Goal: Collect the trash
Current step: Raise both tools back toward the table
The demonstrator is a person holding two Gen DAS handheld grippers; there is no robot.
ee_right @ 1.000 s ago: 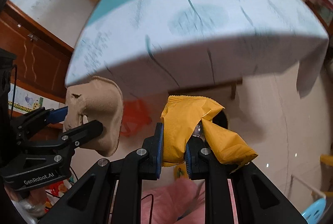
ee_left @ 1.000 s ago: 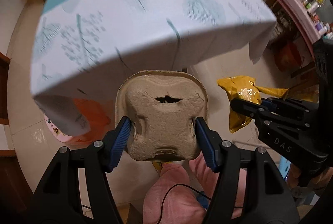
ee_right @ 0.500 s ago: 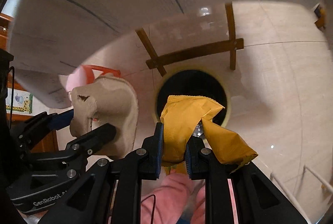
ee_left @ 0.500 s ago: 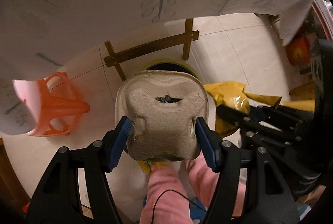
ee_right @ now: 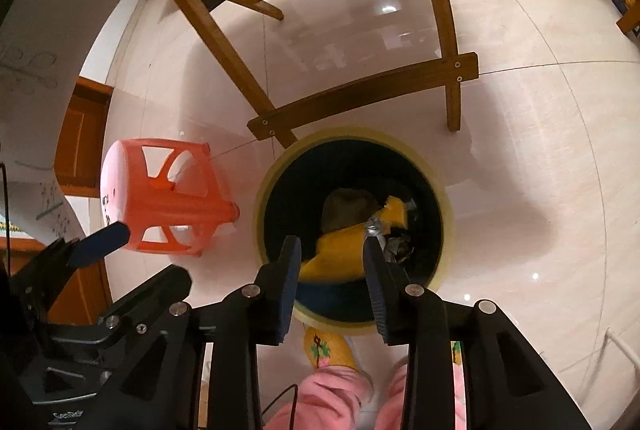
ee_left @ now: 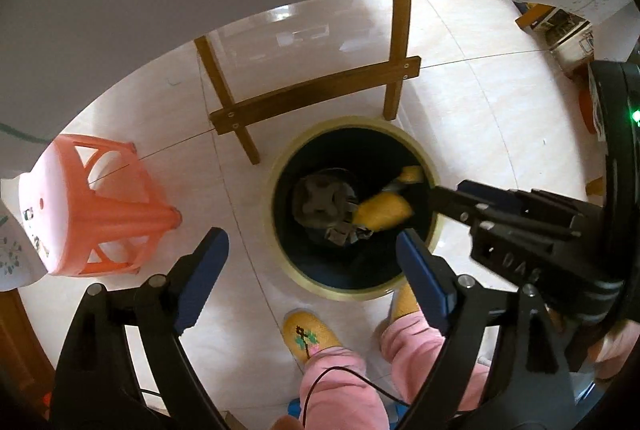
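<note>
The trash bin [ee_left: 424,166] stands on the floor [ee_left: 480,118] below us, just near of the table's wooden crossbar [ee_left: 316,90]. Inside it we see the grey pulp tray [ee_left: 320,200] on the left and the yellow wrapper [ee_left: 382,214] to its right, touching it. Our left claw [ee_left: 308,254] hangs over the bin's near rim with its jaws spread wide and nothing between them. Our right claw [ee_right: 332,274] is likewise parted and empty above the bin. An orange plastic stool [ee_left: 108,206] sits to the left, near the bin.
</note>
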